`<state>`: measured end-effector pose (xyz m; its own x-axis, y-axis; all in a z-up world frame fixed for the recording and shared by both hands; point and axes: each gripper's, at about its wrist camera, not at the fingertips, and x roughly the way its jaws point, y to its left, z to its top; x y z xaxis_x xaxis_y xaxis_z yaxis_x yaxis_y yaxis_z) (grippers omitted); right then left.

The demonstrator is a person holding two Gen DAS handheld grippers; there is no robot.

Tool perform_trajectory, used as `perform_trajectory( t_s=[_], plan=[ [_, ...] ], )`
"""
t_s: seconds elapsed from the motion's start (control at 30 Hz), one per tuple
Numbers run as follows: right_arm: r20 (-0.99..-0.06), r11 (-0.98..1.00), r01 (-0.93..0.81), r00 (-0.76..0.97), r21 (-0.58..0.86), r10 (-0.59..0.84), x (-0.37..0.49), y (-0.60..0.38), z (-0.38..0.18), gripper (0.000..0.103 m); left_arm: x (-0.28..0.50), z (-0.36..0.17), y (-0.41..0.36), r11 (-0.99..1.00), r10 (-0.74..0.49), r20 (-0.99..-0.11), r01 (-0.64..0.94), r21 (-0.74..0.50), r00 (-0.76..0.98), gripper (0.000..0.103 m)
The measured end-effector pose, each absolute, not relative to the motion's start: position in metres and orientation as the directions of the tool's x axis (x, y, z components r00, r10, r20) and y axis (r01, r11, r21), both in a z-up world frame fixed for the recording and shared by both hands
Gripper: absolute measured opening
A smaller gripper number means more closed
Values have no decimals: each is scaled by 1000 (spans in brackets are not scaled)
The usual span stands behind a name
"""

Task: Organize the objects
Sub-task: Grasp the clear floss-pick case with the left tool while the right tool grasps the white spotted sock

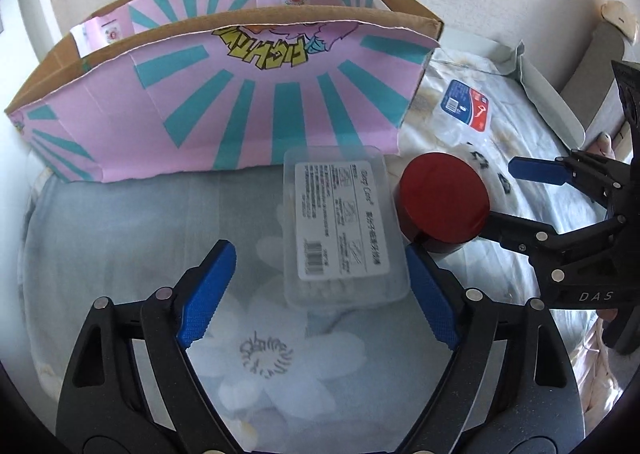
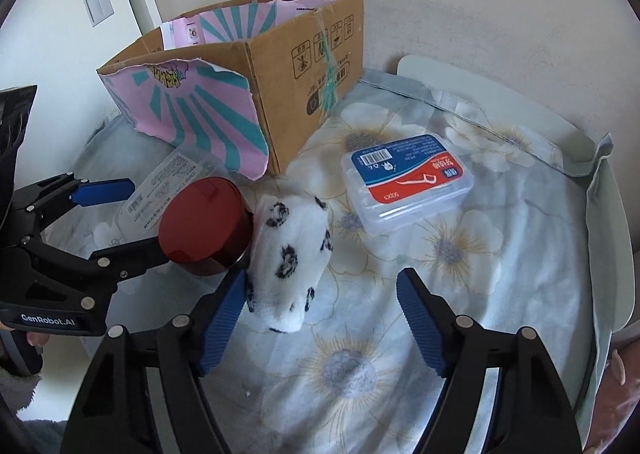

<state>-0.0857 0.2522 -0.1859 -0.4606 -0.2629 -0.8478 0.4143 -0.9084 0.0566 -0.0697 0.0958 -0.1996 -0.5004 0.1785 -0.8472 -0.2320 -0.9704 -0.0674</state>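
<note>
Against the back wall stands an open cardboard box [image 1: 224, 94] [image 2: 288, 94], the largest item; its near flap is pink with teal rays and hangs down to the flowered bedsheet [image 1: 120, 246] [image 2: 500, 254] that covers the work surface. A pale tray rim [image 2: 612, 254] shows beyond the sheet's right edge.

Left gripper [image 1: 320, 290] [image 2: 132, 214]: jaws spread wide, blue pads on either side of the clear plastic case. In the left wrist view the case sits nearer the right pad, which lies just beside its edge; whether they touch cannot be told. Nothing is clamped.

Right gripper [image 2: 322, 322] [image 1: 472, 202]: jaws likewise spread wide and holding nothing. Its left pad lies against the side of the spotted sock; its right pad stands over bare sheet.

Clear plastic case [image 1: 344, 226] [image 2: 168, 186]: flat on the sheet just in front of the pink flap, with a white printed label and barcode facing up.

Spotted sock [image 2: 290, 258]: a white rolled bundle with black markings, lying touching the red jar.

Floss pick box [image 2: 404, 182] [image 1: 464, 106]: a clear box with a blue and red label, lying right of the cardboard box, apart from the sock.

Red jar [image 1: 442, 202] [image 2: 206, 226]: a dark round container with a flat lid, between the clear case and the sock.
</note>
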Motion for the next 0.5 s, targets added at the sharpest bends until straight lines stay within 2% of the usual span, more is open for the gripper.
perform_trajectory(
  t_s=[0.17, 0.27, 0.33, 0.4, 0.5],
  plan=[
    [-850, -908, 414, -450, 73, -273, -96, 255, -186, 73, -81, -199, 100, -966, 178, -846, -255, -52, -502, 85],
    [-850, -902, 421, -438, 94, -293, -102, 257, -186, 73, -89, -198, 101, -963, 186, -847, -262, -57, -499, 79],
    [-848, -895, 431, -426, 118, -316, -106, 258, -187, 68, -96, -199, 102, -960, 202, -851, -271, -74, -485, 74],
    [-845, -884, 441, -404, 156, -351, -109, 258, -187, 62, -101, -201, 103, -956, 216, -855, -282, -86, -471, 64],
    [-840, -866, 456, -370, 207, -396, -113, 258, -189, 52, -106, -203, 106, -952, 211, -863, -296, -75, -460, 60]
  ],
)
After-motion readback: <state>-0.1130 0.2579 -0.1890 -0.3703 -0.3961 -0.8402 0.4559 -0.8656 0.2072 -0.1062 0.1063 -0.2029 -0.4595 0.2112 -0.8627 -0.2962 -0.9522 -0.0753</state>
